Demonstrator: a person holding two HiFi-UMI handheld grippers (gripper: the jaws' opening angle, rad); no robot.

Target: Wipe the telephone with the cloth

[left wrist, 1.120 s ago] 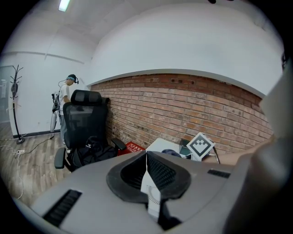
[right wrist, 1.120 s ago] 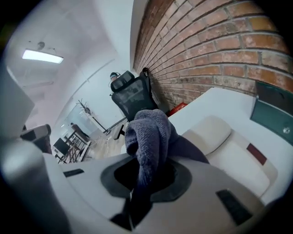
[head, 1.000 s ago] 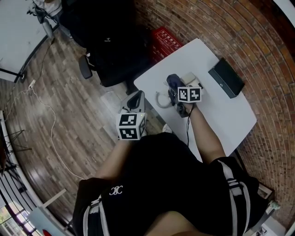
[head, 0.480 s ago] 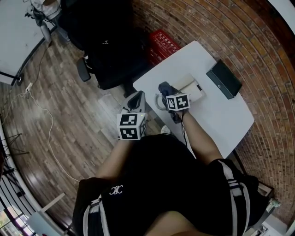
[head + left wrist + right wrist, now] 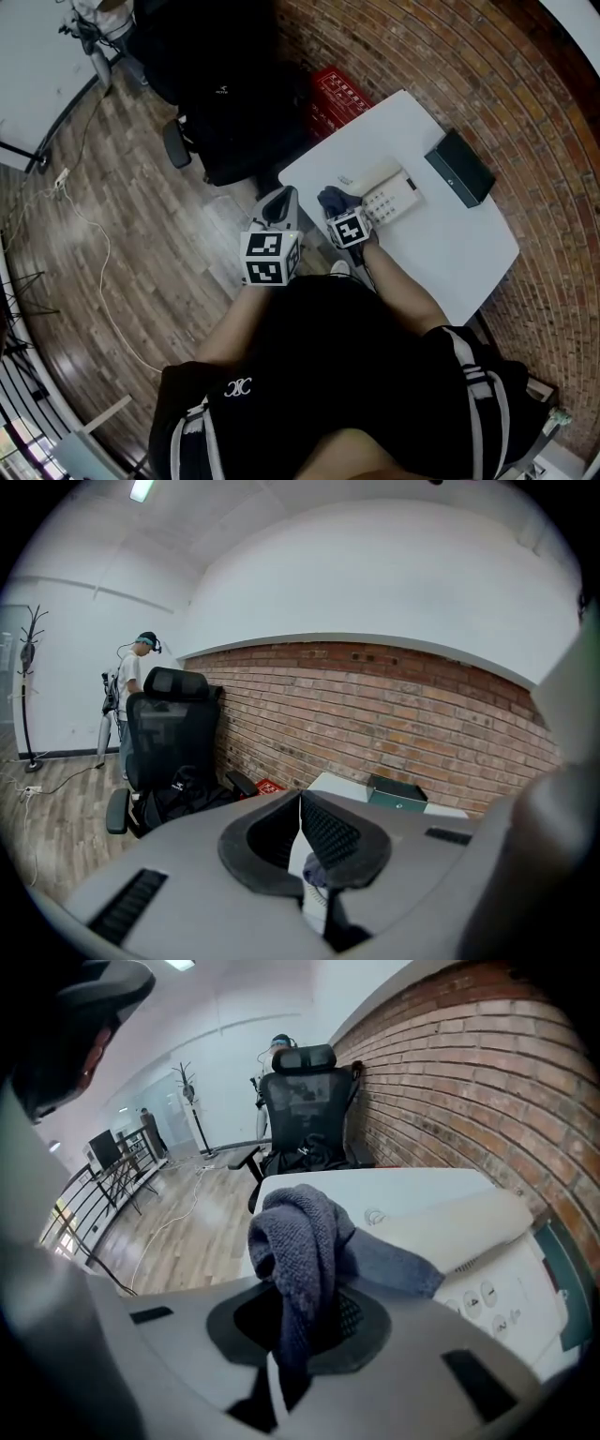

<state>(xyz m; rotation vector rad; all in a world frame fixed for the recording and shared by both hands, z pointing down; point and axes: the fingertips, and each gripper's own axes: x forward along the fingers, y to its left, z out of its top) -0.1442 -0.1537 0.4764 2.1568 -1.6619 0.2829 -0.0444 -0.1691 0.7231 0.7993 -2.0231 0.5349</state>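
A cream telephone [image 5: 389, 195] lies on the white table [image 5: 441, 244], its handset [image 5: 459, 1227] and keypad [image 5: 492, 1297] close ahead in the right gripper view. My right gripper [image 5: 339, 212] [image 5: 300, 1321] is shut on a grey-blue cloth [image 5: 305, 1241] [image 5: 330, 199], which bunches up above the jaws just left of the phone's end. The left gripper [image 5: 279, 202] [image 5: 300, 822] hovers off the table's left edge, its pads together with nothing between them.
A dark green box [image 5: 459, 164] [image 5: 398, 792] sits at the table's far side by the brick wall. A black office chair [image 5: 234, 103] and a red crate [image 5: 339, 92] stand beyond the table's left corner. A person [image 5: 141, 672] stands far off.
The right gripper has carried the cloth leftward along the phone to its near-left end, leaving the keypad uncovered. The left gripper has stayed in place.
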